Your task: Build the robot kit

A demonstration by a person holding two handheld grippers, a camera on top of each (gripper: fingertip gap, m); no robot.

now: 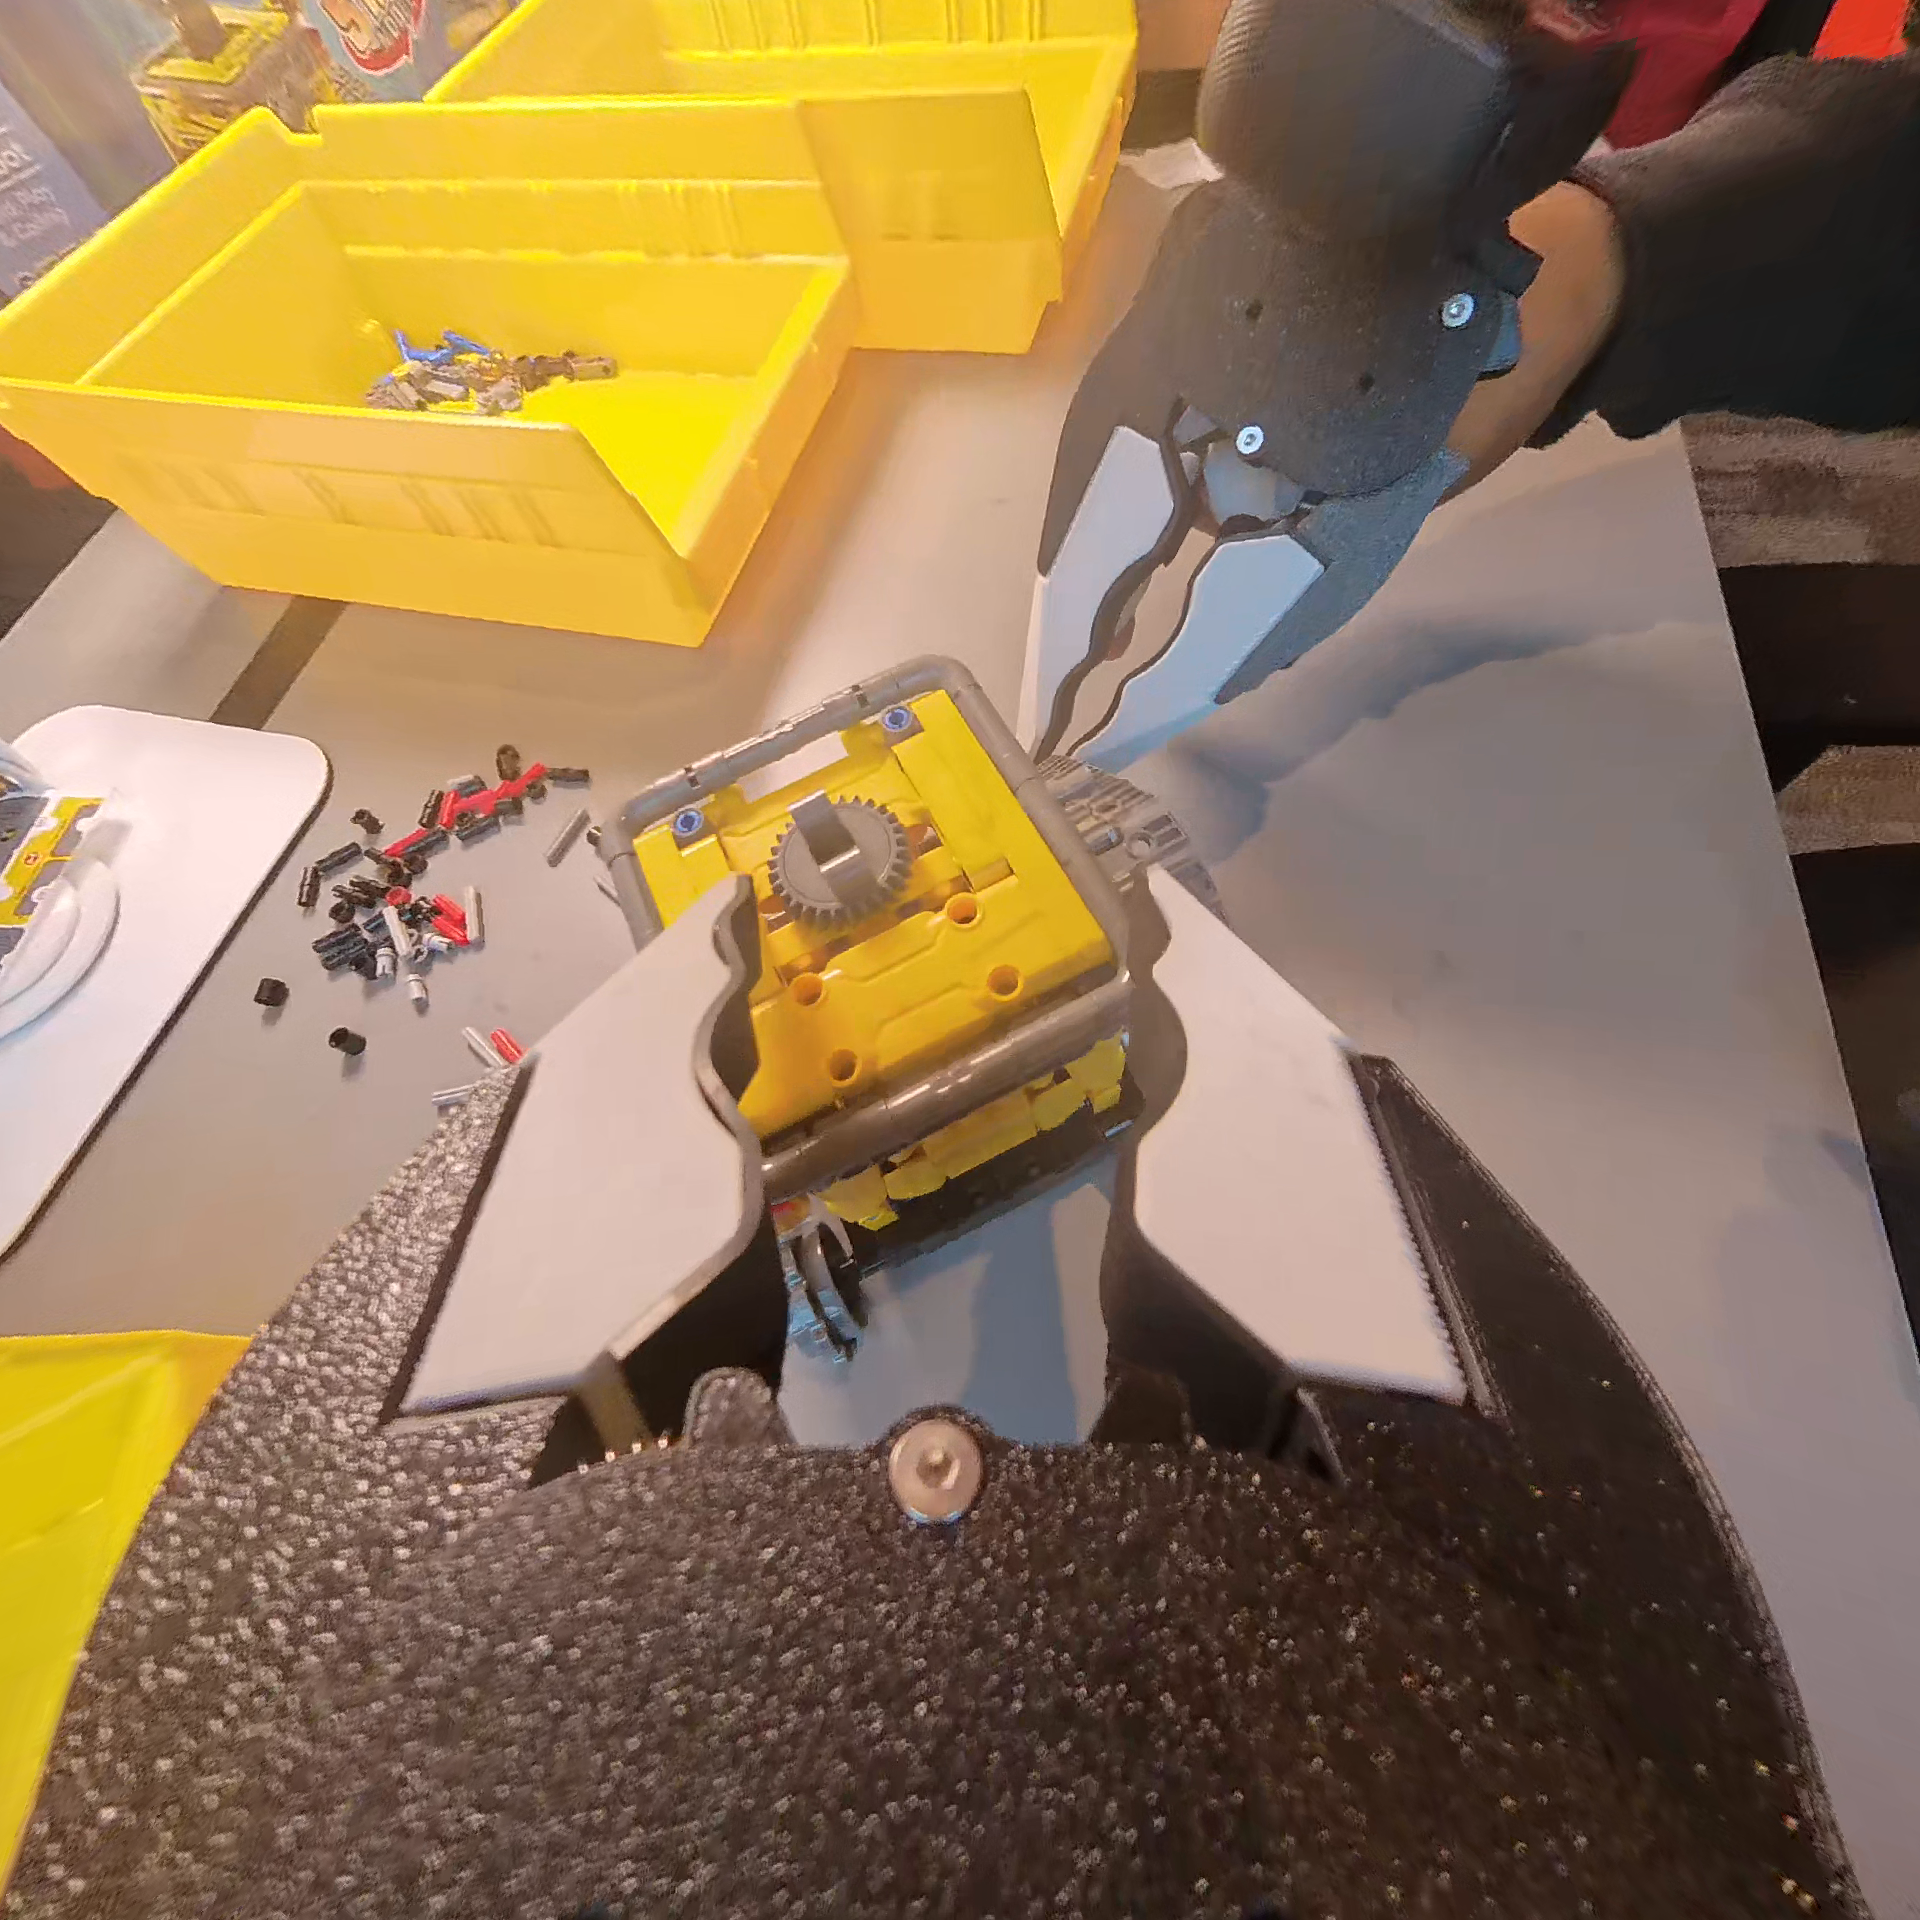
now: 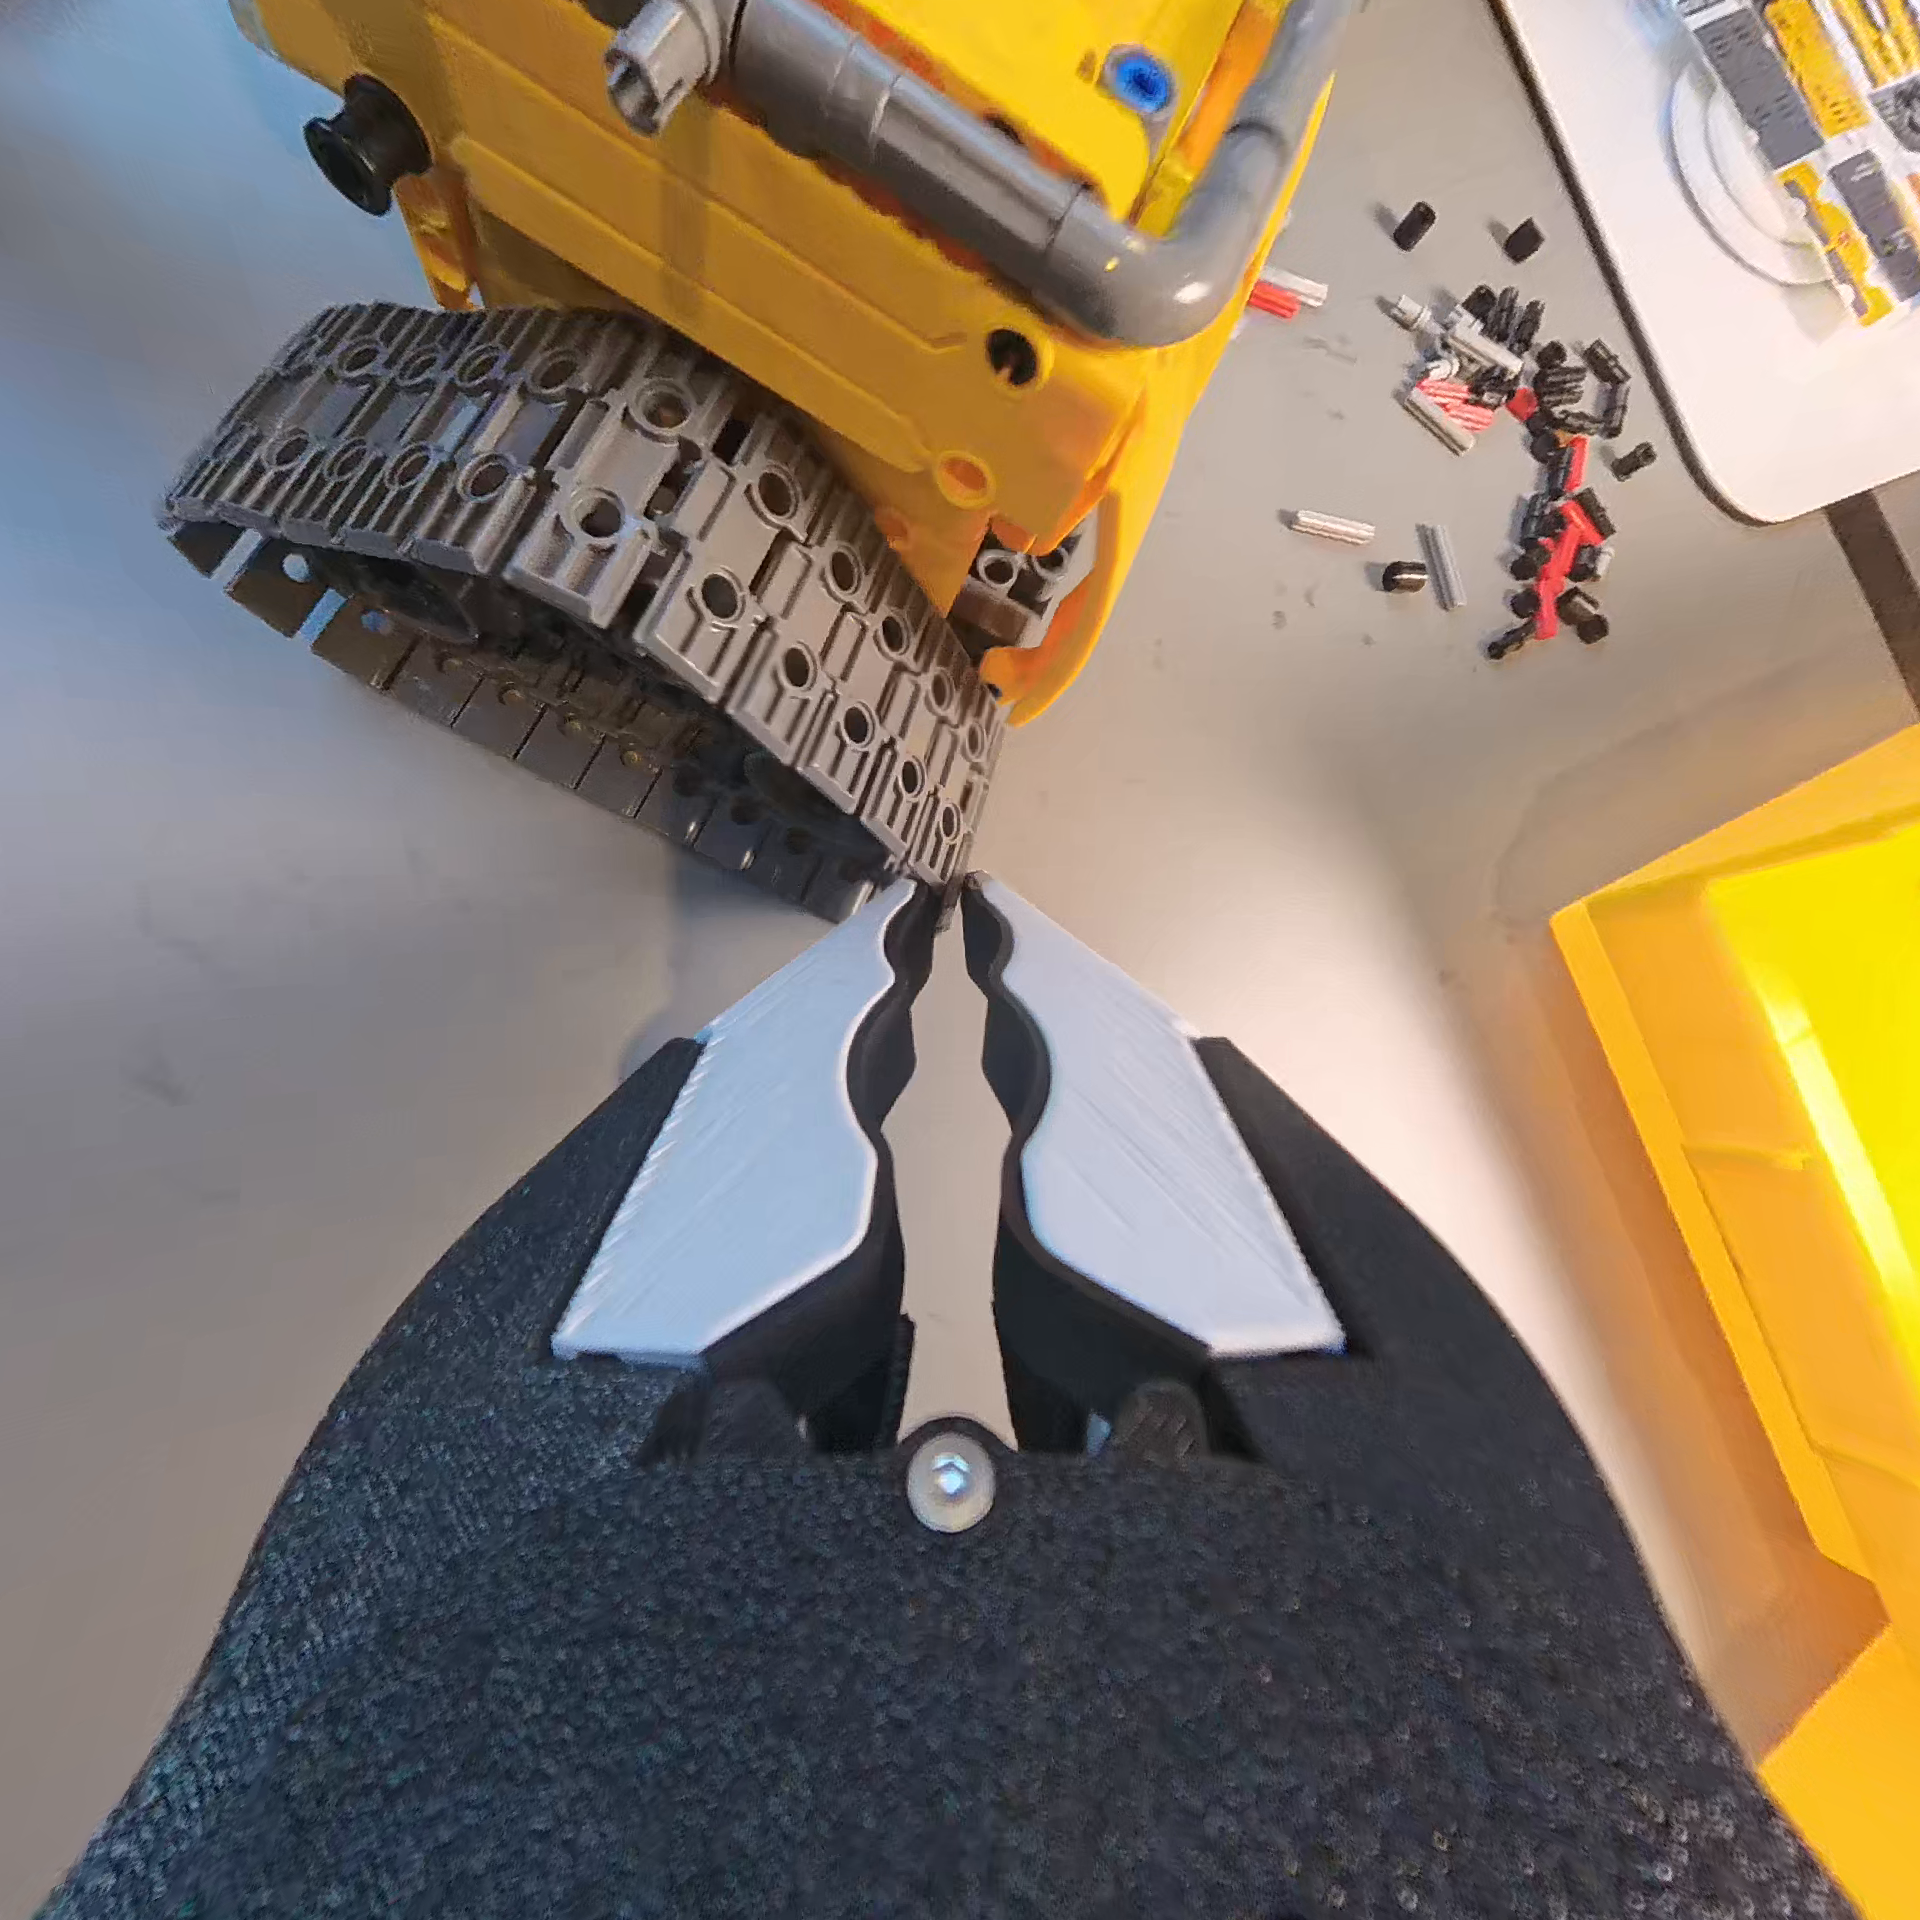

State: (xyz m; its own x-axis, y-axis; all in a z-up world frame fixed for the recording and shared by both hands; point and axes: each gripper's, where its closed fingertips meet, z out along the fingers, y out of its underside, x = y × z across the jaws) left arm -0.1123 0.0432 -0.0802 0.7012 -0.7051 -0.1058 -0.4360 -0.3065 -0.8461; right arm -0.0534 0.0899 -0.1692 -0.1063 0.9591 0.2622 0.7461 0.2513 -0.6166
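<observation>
On a grey table [image 1: 1455, 935], the left gripper [image 1: 940, 1029] has its jaws spread wide around a yellow brick-built vehicle [image 1: 883, 935], the grey fingers [image 1: 623, 1122] flanking its body, a grey gear [image 1: 840, 857] on top. The right gripper [image 2: 943, 896], held by a gloved hand [image 1: 1714, 270], has its jaws nearly closed, tips pinching the end of the model's grey track [image 2: 623, 540]. Left of the model lie scattered black, red and grey pins [image 1: 416, 883] beside a white mat [image 1: 156, 935]. Beyond stand yellow bins [image 1: 416, 520], one holding small parts [image 1: 488, 374].
</observation>
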